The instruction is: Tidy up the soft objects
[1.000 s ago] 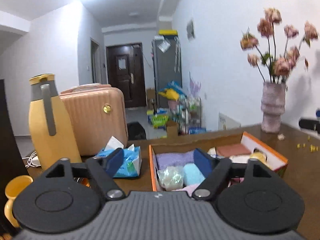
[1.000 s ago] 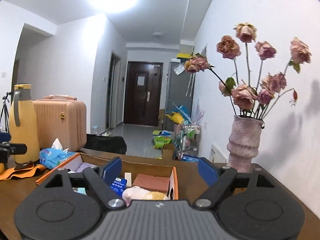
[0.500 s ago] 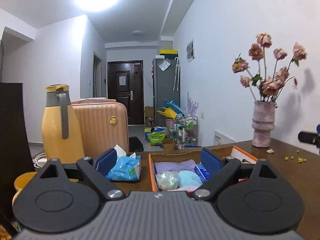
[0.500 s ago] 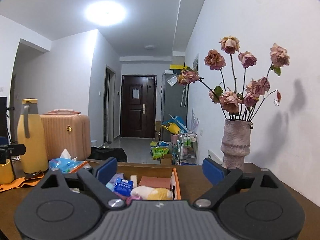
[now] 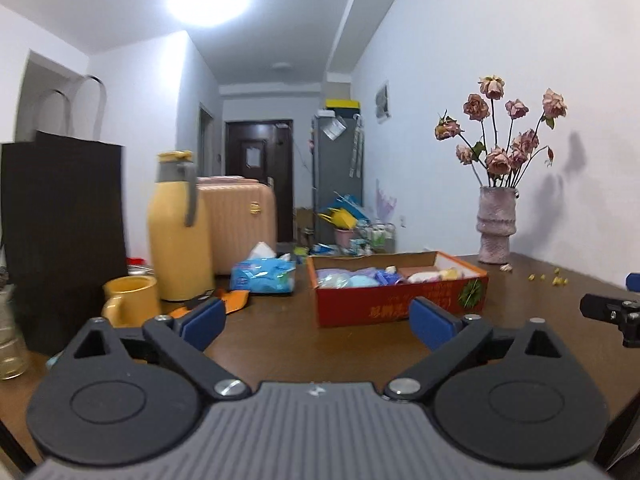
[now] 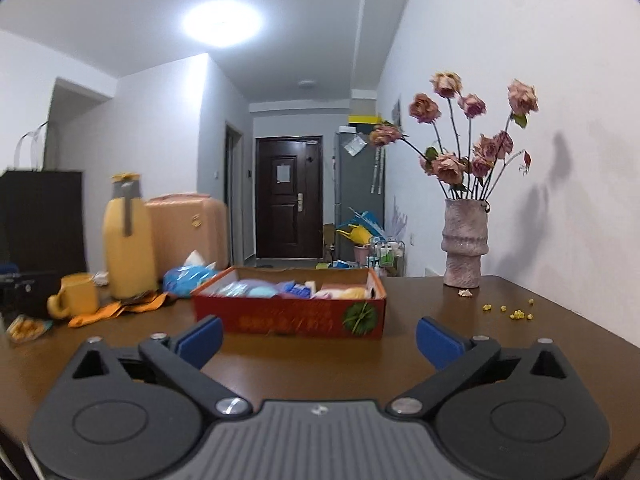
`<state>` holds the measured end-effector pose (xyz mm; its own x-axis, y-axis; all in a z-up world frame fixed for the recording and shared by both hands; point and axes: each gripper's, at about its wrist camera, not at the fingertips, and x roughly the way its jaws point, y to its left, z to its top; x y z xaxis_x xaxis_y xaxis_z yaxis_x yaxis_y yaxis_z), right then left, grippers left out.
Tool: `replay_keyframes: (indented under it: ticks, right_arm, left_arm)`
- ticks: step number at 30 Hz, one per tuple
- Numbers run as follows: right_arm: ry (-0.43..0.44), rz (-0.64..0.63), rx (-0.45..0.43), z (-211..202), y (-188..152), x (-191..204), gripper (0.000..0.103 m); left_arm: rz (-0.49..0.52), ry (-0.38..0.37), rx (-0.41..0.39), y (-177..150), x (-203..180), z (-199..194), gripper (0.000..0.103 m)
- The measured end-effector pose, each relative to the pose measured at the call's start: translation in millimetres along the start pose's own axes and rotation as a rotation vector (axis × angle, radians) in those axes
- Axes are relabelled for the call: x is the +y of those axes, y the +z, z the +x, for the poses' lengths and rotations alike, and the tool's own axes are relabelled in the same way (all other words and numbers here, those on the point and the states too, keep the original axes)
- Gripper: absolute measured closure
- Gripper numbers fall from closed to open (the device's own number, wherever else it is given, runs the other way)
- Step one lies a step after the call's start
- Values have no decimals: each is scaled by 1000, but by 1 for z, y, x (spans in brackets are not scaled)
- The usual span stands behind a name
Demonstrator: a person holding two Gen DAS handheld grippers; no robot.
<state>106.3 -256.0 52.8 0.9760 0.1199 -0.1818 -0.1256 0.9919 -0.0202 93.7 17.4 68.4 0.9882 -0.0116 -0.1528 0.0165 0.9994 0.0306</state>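
Both tools drawn back from the box since a second ago. Left gripper [image 5: 316, 322] wide, holding nothing; right gripper [image 6: 318, 338] likewise. Red cardboard box [image 6: 288, 316] mid-desk, toward the far edge, soft objects [image 6: 256, 290] packed inside. None loose on the desk [image 6: 460, 332]. Sorting judged near complete.

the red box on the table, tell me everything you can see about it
The red box is a shallow, open-topped cardboard carton with orange-edged rims, faint printed lettering and a round green emblem on its front wall. It sits flat on the brown table, apart from both open grippers. Soft items fill it: lilac, light blue, pink and yellow pieces plus a small blue packet. A blue tissue pack lies just beside it.
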Motion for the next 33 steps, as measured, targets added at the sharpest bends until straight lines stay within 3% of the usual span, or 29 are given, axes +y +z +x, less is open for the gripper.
replay_keyframes:
  ticks: [3, 8, 11, 14, 22, 33]
  right_arm:
    - [-20, -35, 31, -27, -20, 16, 0]
    - [-33, 53, 22, -74, -42, 28, 0]
    - [6, 62, 35, -71, -38, 30, 0]
    - [-18, 102, 10, -74, -40, 30, 0]
    - [25, 105, 39, -69, -43, 35, 0]
    - [3, 90, 31, -68, -45, 37, 0]
  left_arm:
    - [1, 11, 23, -19, -1, -28, 2]
    - [44, -54, 28, -33, -6, -60, 0]
    - [52, -45, 24, -34, -9, -61, 0]
    - [32, -39, 32, -32, -8, -60, 0]
    - [23, -41, 8, -31, -6, -61, 0]
    - [13, -32, 7, -30, -3, -61, 0]
